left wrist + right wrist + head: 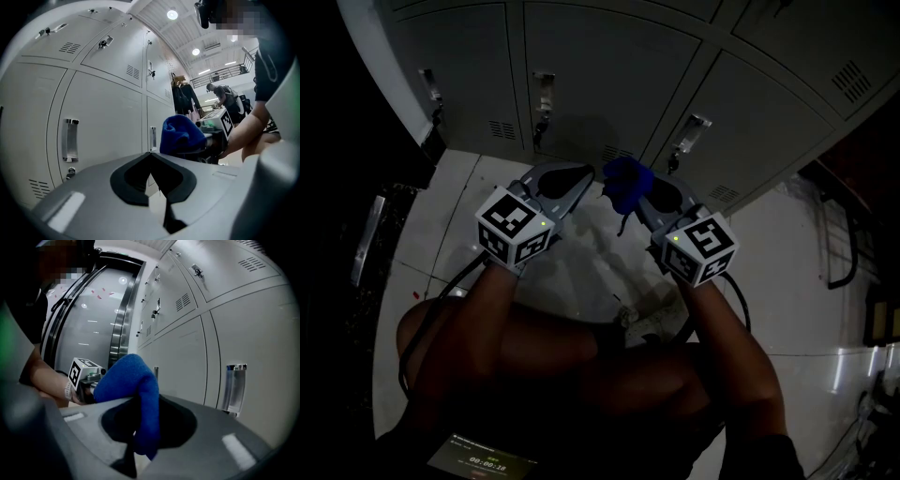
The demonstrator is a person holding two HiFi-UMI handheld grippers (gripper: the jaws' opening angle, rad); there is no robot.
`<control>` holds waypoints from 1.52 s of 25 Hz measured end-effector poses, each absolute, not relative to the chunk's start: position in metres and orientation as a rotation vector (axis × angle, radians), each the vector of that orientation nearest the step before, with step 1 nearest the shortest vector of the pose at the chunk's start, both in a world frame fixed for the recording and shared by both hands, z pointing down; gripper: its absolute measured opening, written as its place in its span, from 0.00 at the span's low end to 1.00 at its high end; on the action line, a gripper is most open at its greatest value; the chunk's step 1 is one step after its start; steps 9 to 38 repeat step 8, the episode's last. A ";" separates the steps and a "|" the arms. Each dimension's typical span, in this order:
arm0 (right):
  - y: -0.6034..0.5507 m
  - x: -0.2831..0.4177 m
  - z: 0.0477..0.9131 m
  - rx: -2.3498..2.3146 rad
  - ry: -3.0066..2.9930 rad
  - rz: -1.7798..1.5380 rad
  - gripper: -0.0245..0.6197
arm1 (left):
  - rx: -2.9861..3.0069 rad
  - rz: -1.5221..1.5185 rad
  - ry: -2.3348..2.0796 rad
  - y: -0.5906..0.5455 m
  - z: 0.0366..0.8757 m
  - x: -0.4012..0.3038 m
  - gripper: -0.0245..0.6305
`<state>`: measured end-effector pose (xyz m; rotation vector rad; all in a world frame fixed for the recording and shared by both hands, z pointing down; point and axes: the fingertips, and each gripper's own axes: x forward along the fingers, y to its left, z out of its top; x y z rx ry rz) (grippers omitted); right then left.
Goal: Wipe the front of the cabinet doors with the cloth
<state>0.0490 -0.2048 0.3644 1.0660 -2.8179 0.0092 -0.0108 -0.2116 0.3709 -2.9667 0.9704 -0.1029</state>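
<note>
Blue cloth [626,181] is hanging pinched in the right tongs [639,199], near the cabinet doors [609,75]; left tongs [581,178] are sitting pressed together, empty. Rubbing friction may be pulling the narrow pinch loose.

ahead: cabinet doors [609,66] block | handles [543,92] jut out | room: above floor [459,216], before doors

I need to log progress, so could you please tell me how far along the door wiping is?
Done: the blue cloth is pinched in the right gripper. In hand: it hangs short of the grey locker doors, touching none; the left gripper is shut, empty. Left: seemingly all the wiping.
</note>
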 end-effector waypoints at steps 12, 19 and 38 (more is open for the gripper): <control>-0.206 0.049 0.369 1.064 -2.816 0.033 0.15 | -2.976 -0.102 0.965 -0.211 0.372 -0.008 0.04; -0.206 0.049 0.369 1.064 -2.816 0.033 0.15 | -2.976 -0.102 0.965 -0.211 0.372 -0.008 0.04; -0.206 0.049 0.369 1.064 -2.816 0.033 0.15 | -2.976 -0.102 0.965 -0.211 0.372 -0.008 0.04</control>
